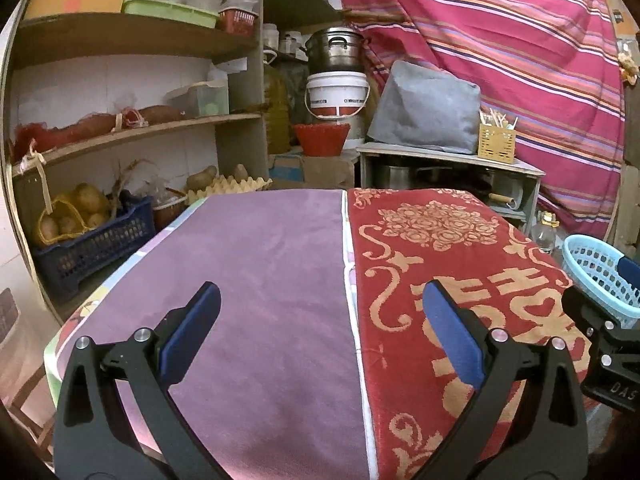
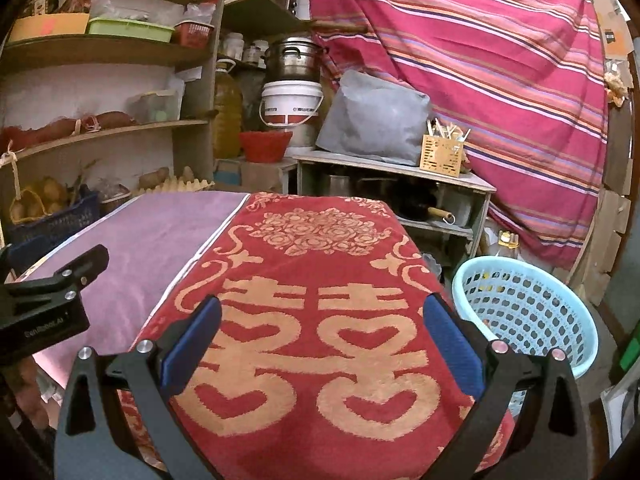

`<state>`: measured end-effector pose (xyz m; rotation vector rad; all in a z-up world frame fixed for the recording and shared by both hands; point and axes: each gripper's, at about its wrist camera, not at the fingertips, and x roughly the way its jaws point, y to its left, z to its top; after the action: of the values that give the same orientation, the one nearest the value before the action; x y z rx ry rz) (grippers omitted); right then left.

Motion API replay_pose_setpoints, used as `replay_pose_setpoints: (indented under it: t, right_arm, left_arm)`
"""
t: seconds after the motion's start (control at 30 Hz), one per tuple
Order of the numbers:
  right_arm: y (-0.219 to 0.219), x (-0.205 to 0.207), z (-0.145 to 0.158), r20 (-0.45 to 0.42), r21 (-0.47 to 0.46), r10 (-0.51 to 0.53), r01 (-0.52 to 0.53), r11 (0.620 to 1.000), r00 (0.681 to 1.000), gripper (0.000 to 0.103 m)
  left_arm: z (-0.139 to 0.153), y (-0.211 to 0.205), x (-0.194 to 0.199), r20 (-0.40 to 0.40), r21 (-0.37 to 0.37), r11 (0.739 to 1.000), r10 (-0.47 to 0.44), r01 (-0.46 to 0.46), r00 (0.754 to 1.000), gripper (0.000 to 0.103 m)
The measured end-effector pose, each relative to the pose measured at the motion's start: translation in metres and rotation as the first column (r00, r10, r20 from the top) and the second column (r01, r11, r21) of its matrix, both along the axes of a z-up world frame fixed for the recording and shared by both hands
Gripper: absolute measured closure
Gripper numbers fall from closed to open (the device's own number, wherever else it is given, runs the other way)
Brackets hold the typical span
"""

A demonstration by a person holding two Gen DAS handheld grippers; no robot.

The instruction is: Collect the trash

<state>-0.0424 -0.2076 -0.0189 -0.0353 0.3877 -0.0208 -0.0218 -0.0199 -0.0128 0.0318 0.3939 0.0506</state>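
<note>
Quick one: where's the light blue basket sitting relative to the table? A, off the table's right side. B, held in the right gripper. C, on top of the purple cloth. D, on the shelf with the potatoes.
A: the light blue basket stands beyond the right edge of the red towel, below the tabletop.

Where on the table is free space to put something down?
The purple cloth is bare from the shelf side to the white seam. The red towel is bare too, up to the blue basket. Both grippers hover open. The shelves behind are crowded.
</note>
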Motion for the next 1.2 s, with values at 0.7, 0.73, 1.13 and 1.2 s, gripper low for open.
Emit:
replay_pose_setpoints:
  t: [0.7,0.73,1.13,1.2]
  right_arm:
    - [0.003,0.001,-0.001,-0.003,-0.004,0.004,-0.004,1.0,1.0,0.005]
    - [0.003,0.001,-0.002,-0.003,-0.005,0.004,-0.004,1.0,1.0,0.005]
    - [0.011,0.001,-0.005,-0.007,-0.013,0.013,-0.013,1.0,1.0,0.005]
    - [0.012,0.001,-0.005,-0.008,-0.013,0.011,-0.011,1.0,1.0,0.005]
  left_arm:
    - [0.001,0.0,-0.003,0.018,0.004,1.0,-0.001,0.001,1.0,0.005]
    - [0.001,0.0,-0.003,0.016,0.001,1.0,0.0,0.0,1.0,0.005]
    - [-0.002,0.007,-0.003,0.01,-0.012,1.0,0.006,-0.006,1.0,0.005]
    - [-0.002,0.007,-0.003,0.01,-0.01,1.0,0.007,-0.007,1.0,0.005]
